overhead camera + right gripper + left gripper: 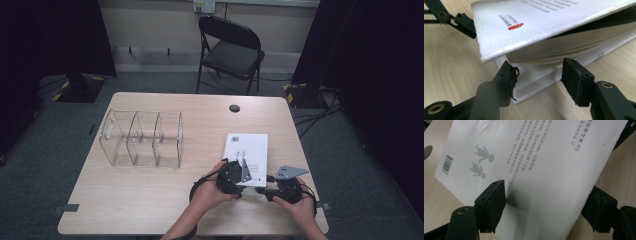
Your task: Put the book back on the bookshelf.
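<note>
Jaws of left gripper (pixel 544 205) clamping white book (pixel 534 170), right gripper (pixel 537 80) parted, wooden table (pixel 150 200), grey carpet.

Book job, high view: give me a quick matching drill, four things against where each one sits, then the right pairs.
Things:
1. book
2. clear organizer
3. folding chair
4. round hole

Places:
A. on the floor beyond the table's far edge
B. on the table's left half
C. in the tabletop near the far edge
D. on the table's right half, at the two grippers

Pairs: 1-D, 2-B, 3-A, 4-C
</note>
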Action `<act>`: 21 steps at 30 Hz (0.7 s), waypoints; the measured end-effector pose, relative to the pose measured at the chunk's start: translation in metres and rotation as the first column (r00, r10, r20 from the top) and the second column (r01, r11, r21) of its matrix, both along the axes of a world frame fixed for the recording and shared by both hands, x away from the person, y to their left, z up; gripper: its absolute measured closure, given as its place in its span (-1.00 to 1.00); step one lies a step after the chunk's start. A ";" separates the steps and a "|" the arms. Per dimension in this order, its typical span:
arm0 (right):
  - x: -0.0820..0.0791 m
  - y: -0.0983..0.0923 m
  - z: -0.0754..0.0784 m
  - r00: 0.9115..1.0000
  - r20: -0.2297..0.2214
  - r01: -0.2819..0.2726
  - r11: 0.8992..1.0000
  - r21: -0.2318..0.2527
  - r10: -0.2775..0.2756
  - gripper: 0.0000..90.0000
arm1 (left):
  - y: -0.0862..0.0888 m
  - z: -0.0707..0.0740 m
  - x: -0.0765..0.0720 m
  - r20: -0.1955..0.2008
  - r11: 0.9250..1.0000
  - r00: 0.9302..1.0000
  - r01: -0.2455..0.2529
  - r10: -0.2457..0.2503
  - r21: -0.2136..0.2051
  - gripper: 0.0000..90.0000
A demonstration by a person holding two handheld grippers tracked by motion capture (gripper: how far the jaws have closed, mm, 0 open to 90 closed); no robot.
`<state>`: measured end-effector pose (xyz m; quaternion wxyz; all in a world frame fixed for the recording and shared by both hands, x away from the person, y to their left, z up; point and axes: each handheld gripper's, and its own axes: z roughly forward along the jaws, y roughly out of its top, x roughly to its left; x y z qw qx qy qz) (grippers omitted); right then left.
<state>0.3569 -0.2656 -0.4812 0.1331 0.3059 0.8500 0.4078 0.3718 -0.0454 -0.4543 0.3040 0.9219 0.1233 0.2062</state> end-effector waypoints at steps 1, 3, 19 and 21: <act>-0.001 0.000 0.002 1.000 -0.007 -0.001 1.000 -0.003 0.001 0.00 | 0.000 0.000 0.000 -0.001 1.000 1.000 0.001 -0.001 0.001 -0.44; -0.001 -0.001 0.004 1.000 0.002 0.004 1.000 -0.001 -0.004 0.00 | 0.000 0.000 0.000 -0.002 1.000 1.000 0.003 -0.003 -0.003 -0.43; -0.003 0.000 0.007 0.999 0.041 0.033 0.999 0.041 -0.034 0.10 | -0.005 -0.001 0.001 -0.006 0.999 1.000 0.006 -0.006 -0.044 -0.68; -0.003 0.000 0.008 0.999 0.039 0.033 0.999 0.039 -0.034 0.10 | -0.010 -0.003 0.000 0.020 1.000 1.000 0.010 -0.009 -0.025 -0.74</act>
